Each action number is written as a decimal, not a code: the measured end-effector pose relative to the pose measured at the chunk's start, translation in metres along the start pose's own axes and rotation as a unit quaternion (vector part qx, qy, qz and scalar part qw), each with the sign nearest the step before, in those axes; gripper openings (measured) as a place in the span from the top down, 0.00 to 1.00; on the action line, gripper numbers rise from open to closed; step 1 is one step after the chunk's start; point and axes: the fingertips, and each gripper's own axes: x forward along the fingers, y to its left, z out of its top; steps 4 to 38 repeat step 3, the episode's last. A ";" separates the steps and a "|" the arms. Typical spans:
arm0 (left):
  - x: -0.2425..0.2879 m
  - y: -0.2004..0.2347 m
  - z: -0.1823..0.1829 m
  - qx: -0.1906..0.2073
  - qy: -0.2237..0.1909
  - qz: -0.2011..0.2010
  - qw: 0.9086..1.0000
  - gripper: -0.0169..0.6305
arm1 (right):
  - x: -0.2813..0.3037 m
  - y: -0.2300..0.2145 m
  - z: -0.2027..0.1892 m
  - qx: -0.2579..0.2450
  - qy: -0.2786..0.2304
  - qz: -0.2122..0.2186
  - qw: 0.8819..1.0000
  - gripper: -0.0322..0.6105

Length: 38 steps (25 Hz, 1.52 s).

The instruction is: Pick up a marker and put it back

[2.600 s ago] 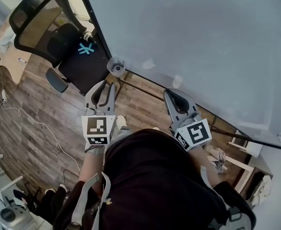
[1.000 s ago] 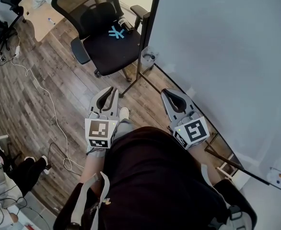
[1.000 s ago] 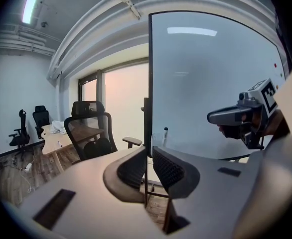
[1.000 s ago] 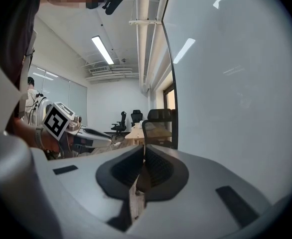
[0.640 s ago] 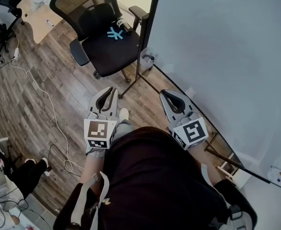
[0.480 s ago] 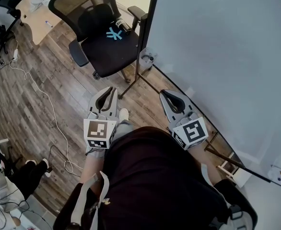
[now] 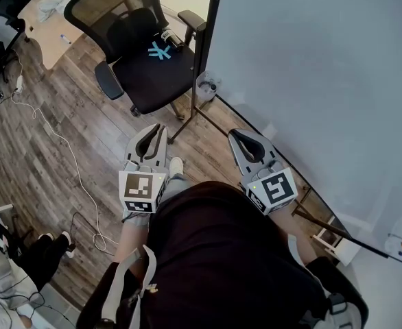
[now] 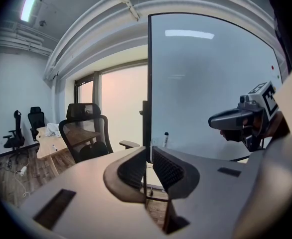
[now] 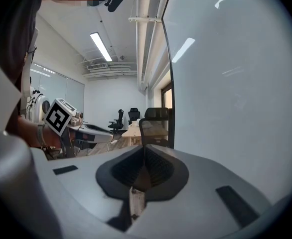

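A marker (image 8: 166, 138) with a black cap stands upright at the whiteboard's (image 7: 311, 60) lower left edge, in the left gripper view. In the head view a small clear cup (image 7: 206, 86) sits at that same corner. My left gripper (image 7: 148, 140) is held out level in front of the person. Its jaws stand a narrow gap apart with nothing between them. My right gripper (image 7: 246, 141) hangs beside it, close to the board, with its pads (image 9: 156, 166) meeting and nothing held. Both grippers are well short of the marker.
A black office chair (image 7: 146, 60) stands left of the board's dark frame post (image 7: 204, 40). A wooden desk (image 7: 50, 19) lies beyond it. A white cable (image 7: 71, 170) trails over the wood floor. The board's stand legs (image 7: 187, 112) reach out over the floor ahead.
The head view has swung, so the chair and the board's corner now lie further up and to the left. Both grippers stay side by side. The left jaws look narrower than in the earliest frame.
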 end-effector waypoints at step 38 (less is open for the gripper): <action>0.000 0.002 0.001 -0.001 0.001 0.003 1.000 0.91 | -0.001 0.000 0.000 -0.001 0.001 -0.001 1.000 0.92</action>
